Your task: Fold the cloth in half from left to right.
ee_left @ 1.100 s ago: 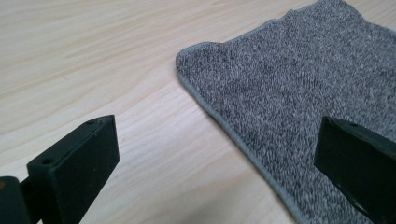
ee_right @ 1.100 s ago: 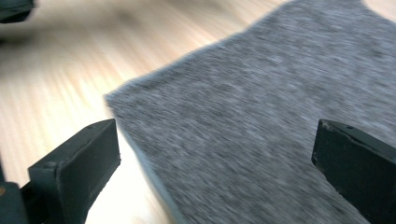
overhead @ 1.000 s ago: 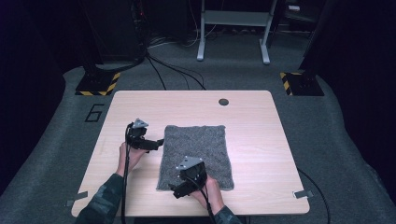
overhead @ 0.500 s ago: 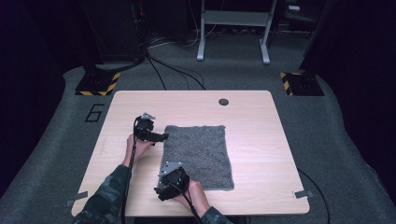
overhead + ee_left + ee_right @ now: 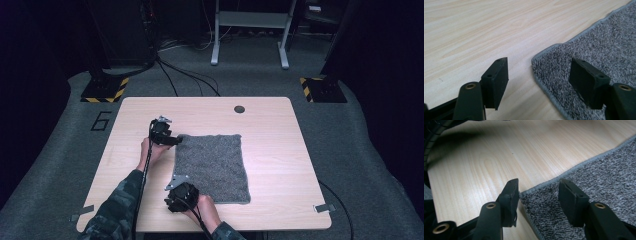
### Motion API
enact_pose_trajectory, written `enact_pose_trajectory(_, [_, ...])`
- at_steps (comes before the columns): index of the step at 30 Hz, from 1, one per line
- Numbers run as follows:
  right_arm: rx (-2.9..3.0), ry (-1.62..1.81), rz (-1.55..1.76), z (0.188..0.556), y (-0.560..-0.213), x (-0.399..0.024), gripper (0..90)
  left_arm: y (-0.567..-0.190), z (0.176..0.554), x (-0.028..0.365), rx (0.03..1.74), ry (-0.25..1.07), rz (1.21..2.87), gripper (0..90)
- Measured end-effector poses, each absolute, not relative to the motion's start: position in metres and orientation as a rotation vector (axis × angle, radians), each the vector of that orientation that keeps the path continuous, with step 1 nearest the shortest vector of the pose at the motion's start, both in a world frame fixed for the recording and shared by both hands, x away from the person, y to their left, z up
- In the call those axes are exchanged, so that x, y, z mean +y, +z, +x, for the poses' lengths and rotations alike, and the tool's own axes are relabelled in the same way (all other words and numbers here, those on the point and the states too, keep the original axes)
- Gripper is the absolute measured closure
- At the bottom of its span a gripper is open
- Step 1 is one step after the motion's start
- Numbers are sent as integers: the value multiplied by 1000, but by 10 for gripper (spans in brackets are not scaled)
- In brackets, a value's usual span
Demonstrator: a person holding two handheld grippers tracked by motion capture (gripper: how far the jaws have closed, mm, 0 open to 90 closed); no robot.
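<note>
Black jaws of the left gripper stand apart around the far-left corner of the grey mat: one jaw hangs over bare wood, the other over the speckled pile, with the bound edge of the corner in the gap between them. They have just been closing, yet neither pad presses on the fabric; the grip is still released. In the high view this left gripper sits at the mat's upper left corner, held from behind by the left hand.

The right gripper straddles the near-left corner of the mat in the same way. Its left jaw is over the wood with its pad just beside the stitched edge, whether touching or not I cannot tell; its right jaw is over the pile. These jaws have also just been closing, and the corner lies between them unpinched. From above, the right gripper is at the mat's lower left corner with the right hand behind it.

The mat lies flat near the middle of the light wooden table. A small dark round grommet sits near the table's far edge, well apart from the mat.
</note>
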State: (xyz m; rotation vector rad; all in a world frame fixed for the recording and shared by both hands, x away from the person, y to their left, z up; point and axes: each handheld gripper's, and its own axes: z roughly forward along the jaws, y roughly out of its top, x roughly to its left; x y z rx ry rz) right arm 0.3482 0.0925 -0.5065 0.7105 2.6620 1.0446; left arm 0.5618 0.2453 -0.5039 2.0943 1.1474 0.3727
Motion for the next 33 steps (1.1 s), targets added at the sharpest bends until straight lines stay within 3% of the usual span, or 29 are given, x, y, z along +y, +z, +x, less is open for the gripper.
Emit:
enact_pose_trajectory(20, [2655,1033,735,351,-516,97,646,-513,567,240,1149,419,2132,632])
enact_pose_trajectory(33, [2608,1032,746,348,-517,94,808,-515,562,238,1169,463,2103,860])
